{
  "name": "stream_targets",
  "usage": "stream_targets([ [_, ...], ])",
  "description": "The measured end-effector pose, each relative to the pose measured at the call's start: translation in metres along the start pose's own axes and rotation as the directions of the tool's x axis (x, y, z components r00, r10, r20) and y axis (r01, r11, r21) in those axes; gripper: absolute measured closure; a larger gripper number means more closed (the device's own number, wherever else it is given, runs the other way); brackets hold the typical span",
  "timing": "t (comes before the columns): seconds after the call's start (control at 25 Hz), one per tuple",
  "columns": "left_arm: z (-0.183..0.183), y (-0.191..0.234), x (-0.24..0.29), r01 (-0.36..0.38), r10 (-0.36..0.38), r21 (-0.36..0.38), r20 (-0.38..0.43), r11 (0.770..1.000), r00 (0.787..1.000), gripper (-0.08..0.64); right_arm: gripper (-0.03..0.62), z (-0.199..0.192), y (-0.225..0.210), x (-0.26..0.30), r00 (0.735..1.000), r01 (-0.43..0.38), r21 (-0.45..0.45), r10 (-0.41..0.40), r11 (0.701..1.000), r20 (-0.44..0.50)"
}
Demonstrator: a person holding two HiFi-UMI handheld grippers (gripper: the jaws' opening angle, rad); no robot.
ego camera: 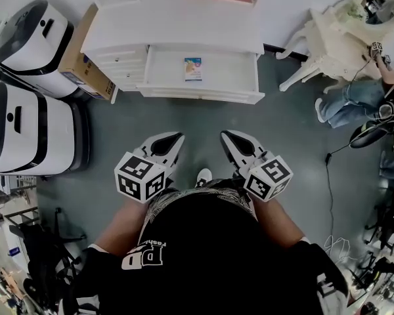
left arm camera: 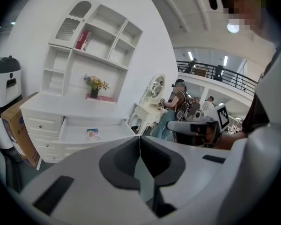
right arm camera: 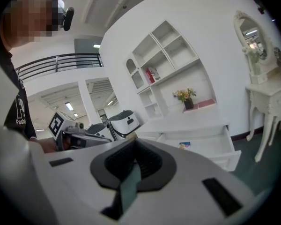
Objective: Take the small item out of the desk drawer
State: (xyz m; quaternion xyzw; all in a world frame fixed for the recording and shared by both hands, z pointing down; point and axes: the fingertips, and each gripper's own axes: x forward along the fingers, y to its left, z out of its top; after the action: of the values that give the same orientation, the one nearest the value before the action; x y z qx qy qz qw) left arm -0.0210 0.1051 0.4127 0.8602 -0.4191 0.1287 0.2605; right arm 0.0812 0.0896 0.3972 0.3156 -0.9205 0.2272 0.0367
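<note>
Small flat packet (ego camera: 193, 69) with a blue and pale printed face lies on the bottom of the open drawer (ego camera: 236, 71), a little left of the drawer's middle and touching nothing else. The drawer is pulled out toward the near side from the white bench (ego camera: 184, 31), with a stack of shut drawers just to its left.

The left claw (ego camera: 176, 138) and the right claw (ego camera: 227, 136) hang side by side over the grey-green floor (ego camera: 184, 117). They are on the near side of the drawer and well apart from it, and their tips point toward it. In the left gripper view, the left claw's dark pads meet along a thin line with nothing between them. In the right gripper view, the right claw's pads are likewise pressed together and empty. Neither claw touches the packet or the bench.

On the far side of the bench top stands a white shelf unit. It holds a small pot of flowers (left arm camera: 94, 92) in a low bay and a red book (left arm camera: 82, 40) higher up. A cardboard box (ego camera: 85, 54) leans against the bench's left end, and two white and black machines (ego camera: 26, 38) stand left of the box. To the right stands a white dressing table (ego camera: 328, 38) with an oval mirror, and a person in jeans (ego camera: 345, 104) is beside it.
</note>
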Motion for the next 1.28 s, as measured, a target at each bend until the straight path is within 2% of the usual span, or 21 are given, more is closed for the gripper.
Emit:
stream_targets([
  [0.28, 0.011, -0.006, 0.018, -0.028, 0.028, 0.016, 0.005, 0.999, 1.000, 0.545, 0.583, 0.010, -0.015, 0.000, 0.999, -0.043, -0.007, 0.043, 0.999, 0.006],
  [0.76, 0.011, 0.010, 0.026, -0.037, 0.037, 0.009, -0.001, 0.999, 0.999, 0.545, 0.583, 0.002, -0.033, 0.009, 1.000, -0.019, 0.004, 0.019, 1.000, -0.022],
  [1.0, 0.033, 0.040, 0.044, -0.022, 0.022, 0.013, 0.006, 1.000, 1.000, 0.545, 0.583, 0.018, -0.053, 0.036, 1.000, 0.016, 0.005, -0.016, 1.000, -0.018],
  [1.28, 0.052, 0.100, 0.076, -0.020, 0.020, -0.007, -0.025, 1.000, 1.000, 0.545, 0.583, 0.025, -0.086, 0.086, 0.996, 0.061, 0.031, -0.059, 0.998, -0.069],
])
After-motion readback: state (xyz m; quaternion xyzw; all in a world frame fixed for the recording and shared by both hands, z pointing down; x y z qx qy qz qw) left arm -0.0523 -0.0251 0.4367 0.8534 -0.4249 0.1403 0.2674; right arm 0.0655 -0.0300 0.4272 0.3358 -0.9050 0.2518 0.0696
